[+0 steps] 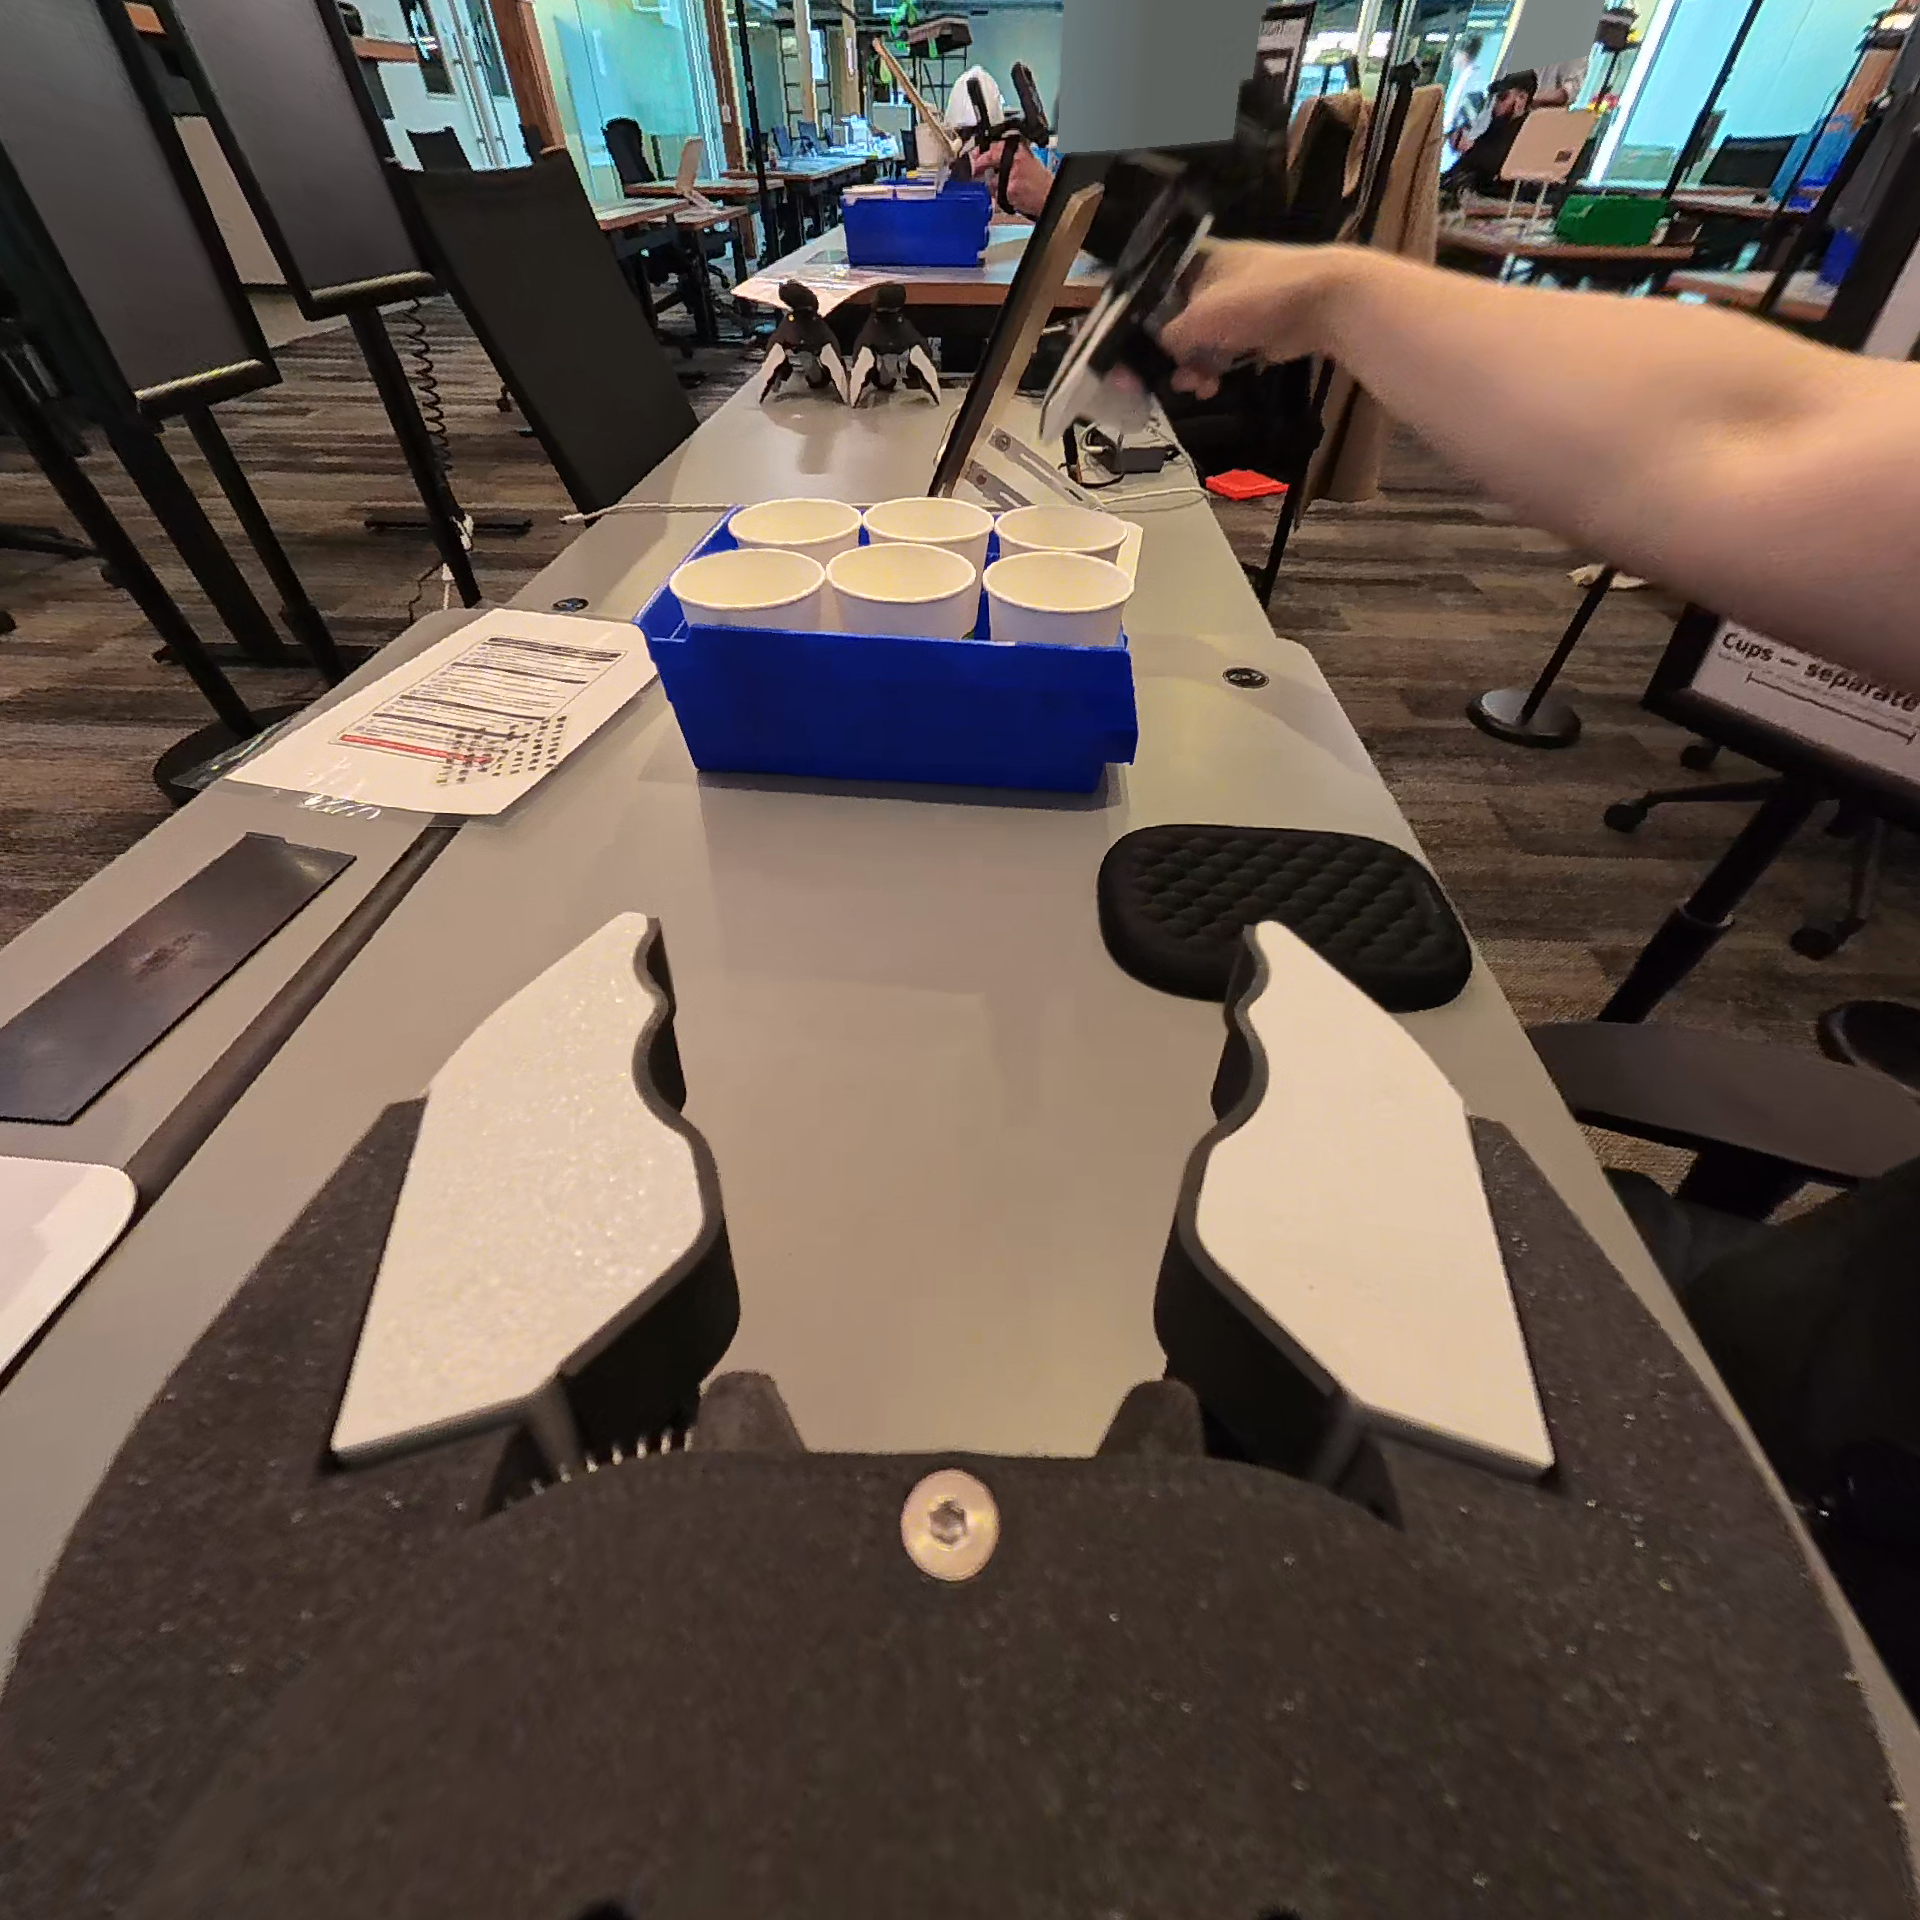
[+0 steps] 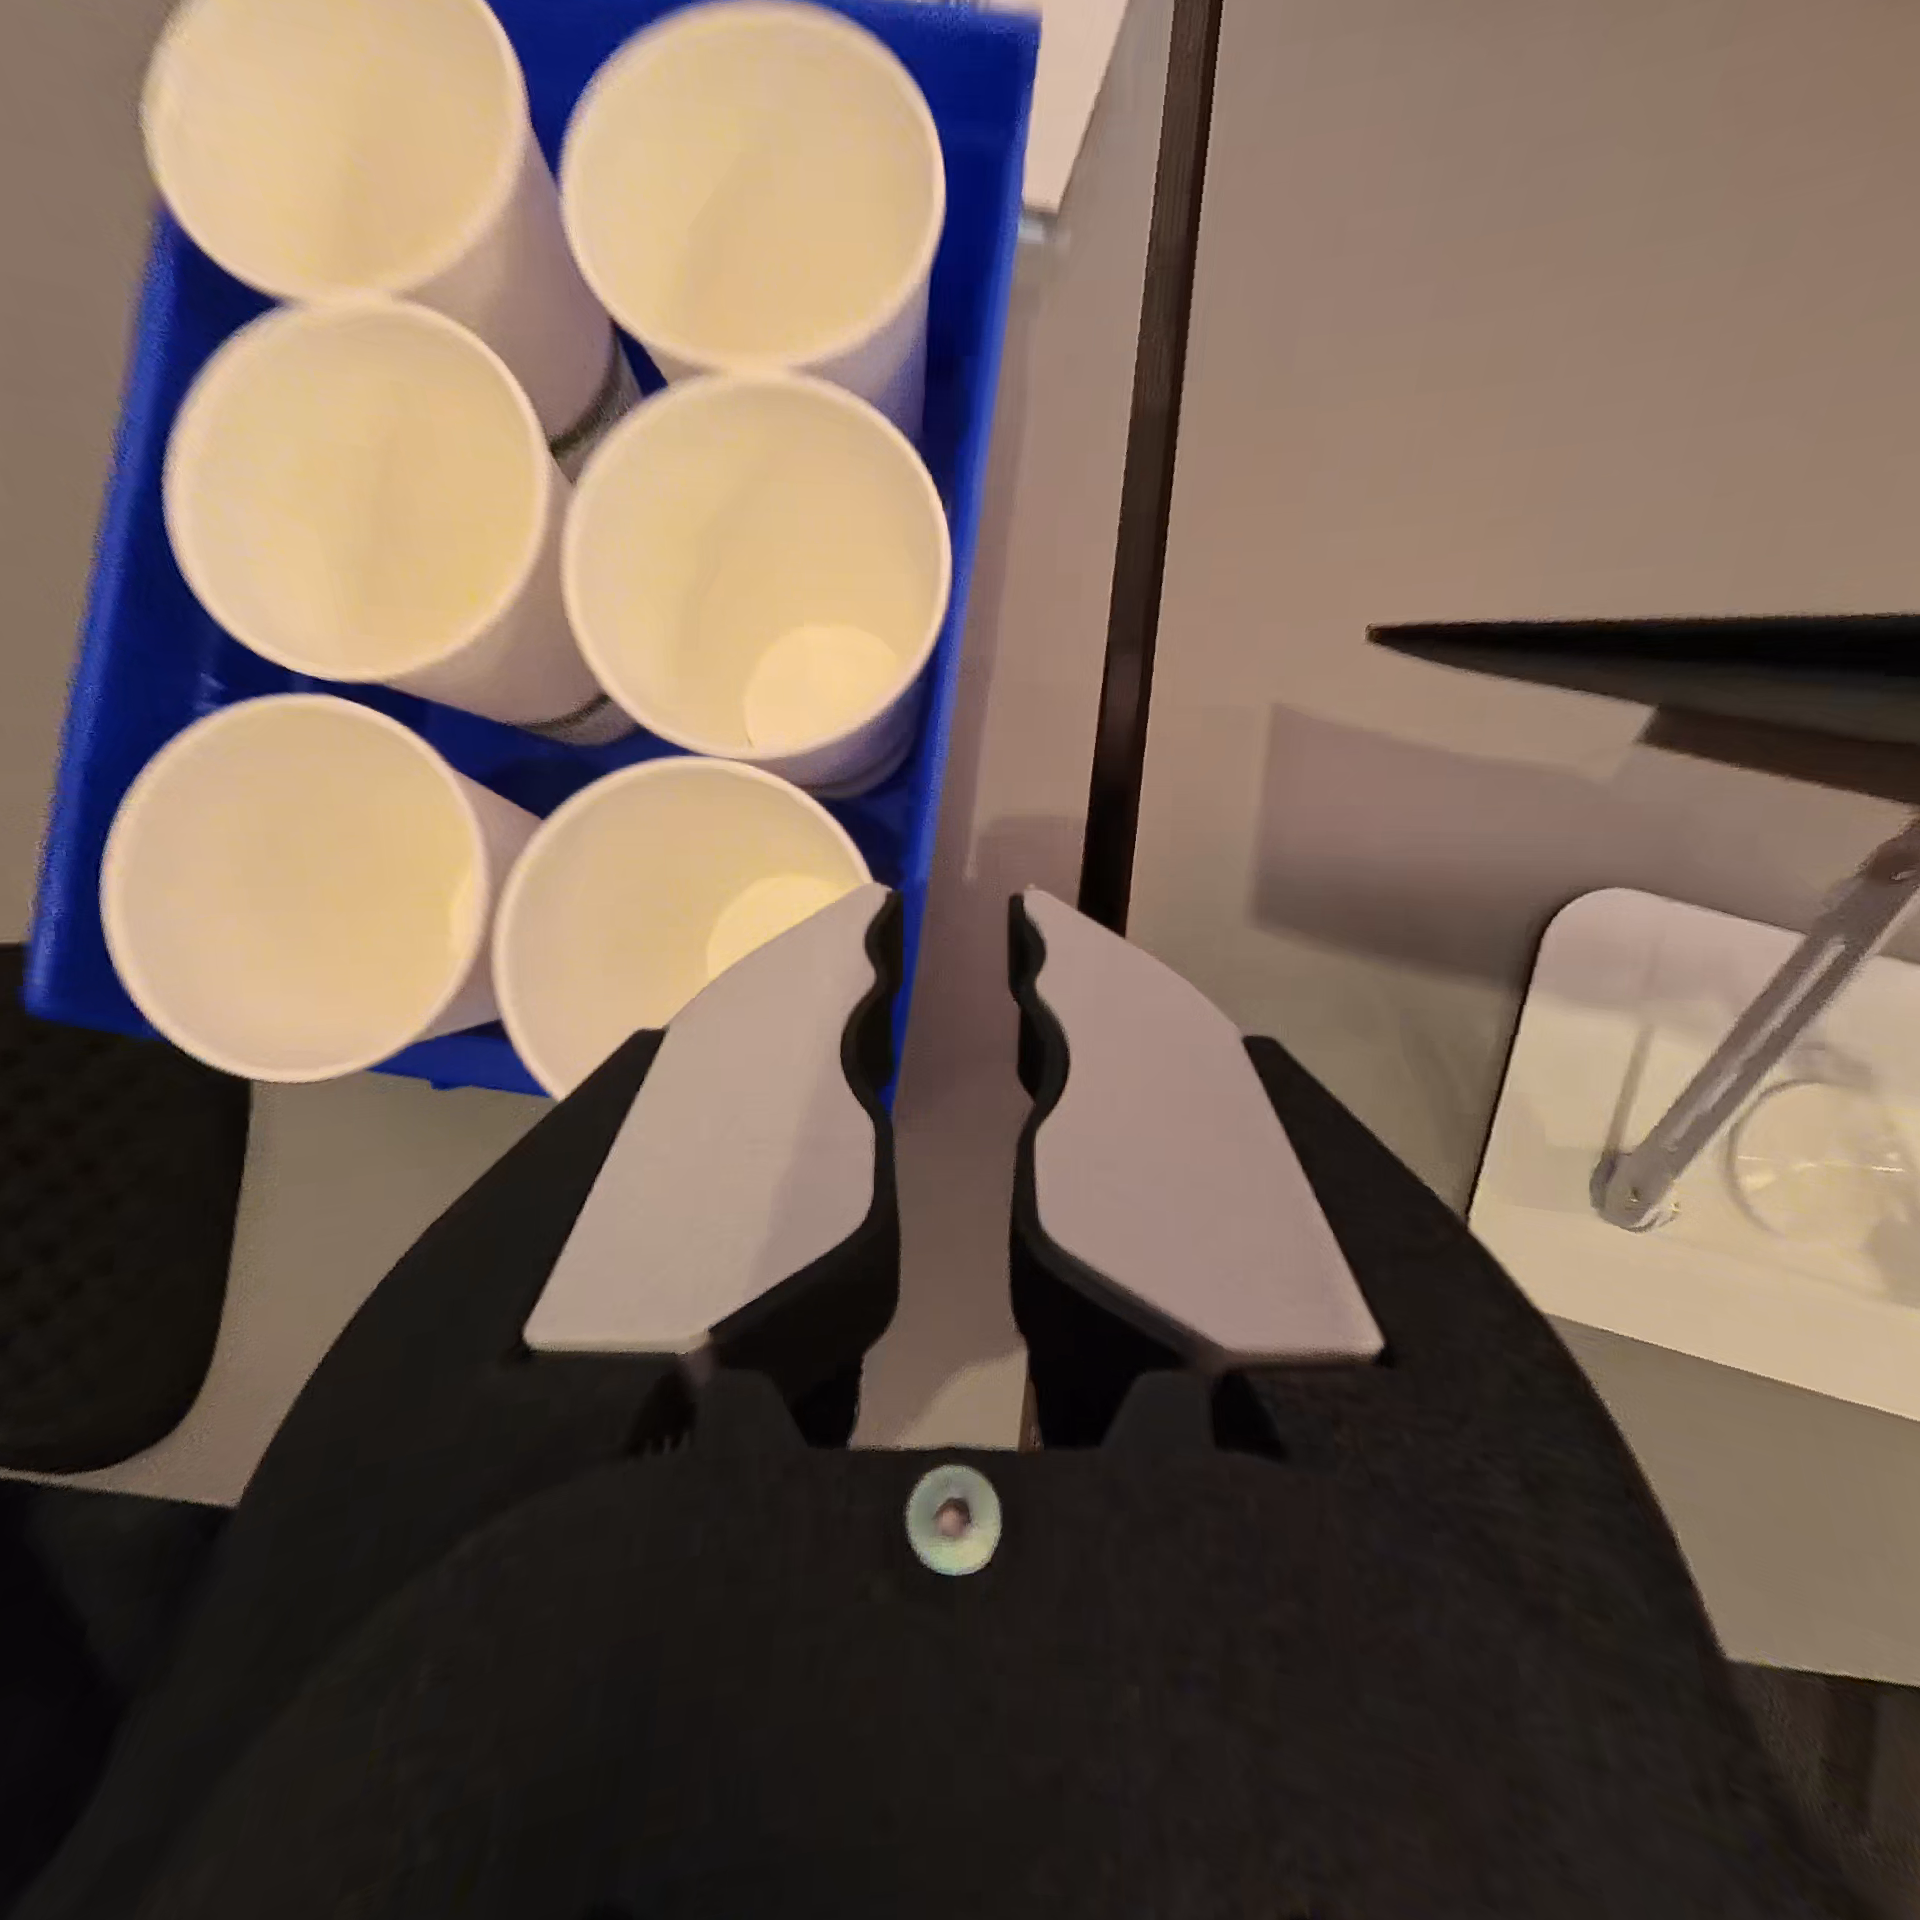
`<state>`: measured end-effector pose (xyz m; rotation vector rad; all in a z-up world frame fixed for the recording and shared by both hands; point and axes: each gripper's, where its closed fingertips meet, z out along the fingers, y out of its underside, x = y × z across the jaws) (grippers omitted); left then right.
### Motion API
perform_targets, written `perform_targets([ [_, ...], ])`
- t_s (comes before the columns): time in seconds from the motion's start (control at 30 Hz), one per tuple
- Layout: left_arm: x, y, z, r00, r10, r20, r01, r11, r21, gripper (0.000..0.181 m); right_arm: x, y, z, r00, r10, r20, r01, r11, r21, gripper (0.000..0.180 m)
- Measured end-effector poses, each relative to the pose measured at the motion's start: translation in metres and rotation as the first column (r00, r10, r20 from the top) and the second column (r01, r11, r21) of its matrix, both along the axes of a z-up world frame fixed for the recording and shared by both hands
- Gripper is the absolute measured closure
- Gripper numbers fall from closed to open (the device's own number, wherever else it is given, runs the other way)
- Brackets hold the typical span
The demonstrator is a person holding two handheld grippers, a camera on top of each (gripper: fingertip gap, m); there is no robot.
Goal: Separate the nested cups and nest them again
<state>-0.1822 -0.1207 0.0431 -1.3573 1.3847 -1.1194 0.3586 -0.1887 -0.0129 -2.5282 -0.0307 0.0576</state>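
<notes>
Several white paper cups stand upright in a blue bin on the grey table. My left gripper is wide open and empty, low over the table, well short of the bin. My right gripper shows blurred in a hand above the bin's far right. In the right wrist view it looks down just beside the bin. Its fingers are a narrow gap apart and hold nothing. The nearest cup lies partly behind the left finger. Some cups show ring lines low on their sides, like nested stacks.
A black padded mat lies right of the bin, also in the right wrist view. A printed sheet and a black card lie left. A tilted screen on a white base stands behind. Two spare grippers rest at the far end.
</notes>
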Motion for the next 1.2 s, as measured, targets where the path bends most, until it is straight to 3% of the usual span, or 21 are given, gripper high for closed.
perform_targets([
  [0.13,-0.003,0.000,0.008,1.000,0.028,0.004,-0.028,1.000,-0.008,0.081,-0.001,0.011,-0.028,0.995,0.067,-0.067,-0.073,0.993,-0.089,0.157],
  [0.57,-0.016,-0.022,0.016,0.993,0.110,-0.048,-0.108,0.992,0.058,0.081,-0.005,0.039,-0.056,0.964,0.138,-0.226,-0.192,0.952,-0.238,0.154],
  [1.03,-0.045,-0.036,0.015,0.977,0.213,-0.022,-0.213,0.977,0.005,0.084,-0.008,0.047,-0.090,0.984,0.130,-0.123,-0.169,0.904,-0.394,0.159],
  [1.2,-0.073,-0.024,0.001,0.933,0.356,-0.055,-0.358,0.934,-0.012,0.088,-0.015,0.045,-0.094,0.984,0.122,-0.133,-0.167,0.894,-0.416,0.172],
])
